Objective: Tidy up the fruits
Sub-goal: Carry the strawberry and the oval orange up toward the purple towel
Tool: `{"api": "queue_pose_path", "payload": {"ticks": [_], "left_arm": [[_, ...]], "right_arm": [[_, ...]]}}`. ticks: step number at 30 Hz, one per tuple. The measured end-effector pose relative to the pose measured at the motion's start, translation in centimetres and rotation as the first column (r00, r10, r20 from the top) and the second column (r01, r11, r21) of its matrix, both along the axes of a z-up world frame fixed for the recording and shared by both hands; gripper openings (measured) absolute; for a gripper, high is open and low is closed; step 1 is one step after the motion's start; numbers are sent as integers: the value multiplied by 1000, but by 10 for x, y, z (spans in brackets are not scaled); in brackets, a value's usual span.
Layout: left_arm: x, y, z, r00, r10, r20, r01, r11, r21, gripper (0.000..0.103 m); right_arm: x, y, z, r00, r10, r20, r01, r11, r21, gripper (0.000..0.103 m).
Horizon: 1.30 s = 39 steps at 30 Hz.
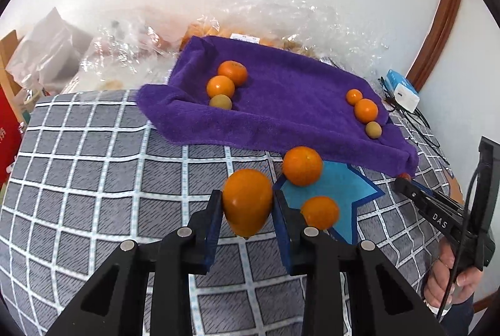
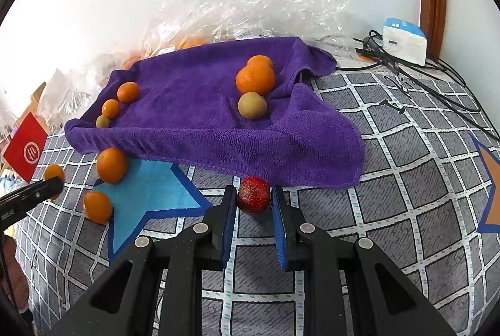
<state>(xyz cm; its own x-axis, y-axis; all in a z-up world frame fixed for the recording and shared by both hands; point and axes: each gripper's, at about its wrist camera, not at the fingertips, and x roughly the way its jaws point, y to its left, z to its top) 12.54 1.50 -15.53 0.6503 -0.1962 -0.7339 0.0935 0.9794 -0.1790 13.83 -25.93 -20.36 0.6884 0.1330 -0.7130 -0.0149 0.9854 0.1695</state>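
Note:
My left gripper (image 1: 247,206) is shut on an orange (image 1: 247,195), held just above the grey checked cover. Two loose oranges (image 1: 302,165) (image 1: 319,212) lie on the blue star beside it. On the purple towel (image 1: 297,117), one row at the left holds two oranges and a brown fruit (image 1: 220,102). A second row at the right ends in another brown fruit (image 1: 373,129). My right gripper (image 2: 253,200) is shut on a red strawberry (image 2: 253,193) at the towel's (image 2: 203,129) near edge. It also shows at the right of the left wrist view, right gripper (image 1: 403,178).
Crinkled clear plastic bags (image 2: 250,4) with more fruit lie behind the towel against the wall. A white and blue box (image 2: 404,40) with black cables (image 2: 437,79) sits at the far right. A red packet (image 2: 26,148) stands at the left edge.

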Motion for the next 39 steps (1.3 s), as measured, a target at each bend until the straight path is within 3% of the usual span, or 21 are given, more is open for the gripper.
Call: {"api": "queue_pose_path", "payload": {"ticks": [13,27,39], "left_arm": [[-12,16,30,999,30,41,-28,999,-39,30],[6,19,53,997,31,76,-29,999,-37,30],[44,32,64,995,47,86,-43,998,-47,30]], "right_arm": [[-15,9,40,998,6,64,-4,1000,-29,22],[9,11,72,995,-1,97,4,1000,-30,22],[50,24,65,998,24,54,-21,998,-51,22]]}}
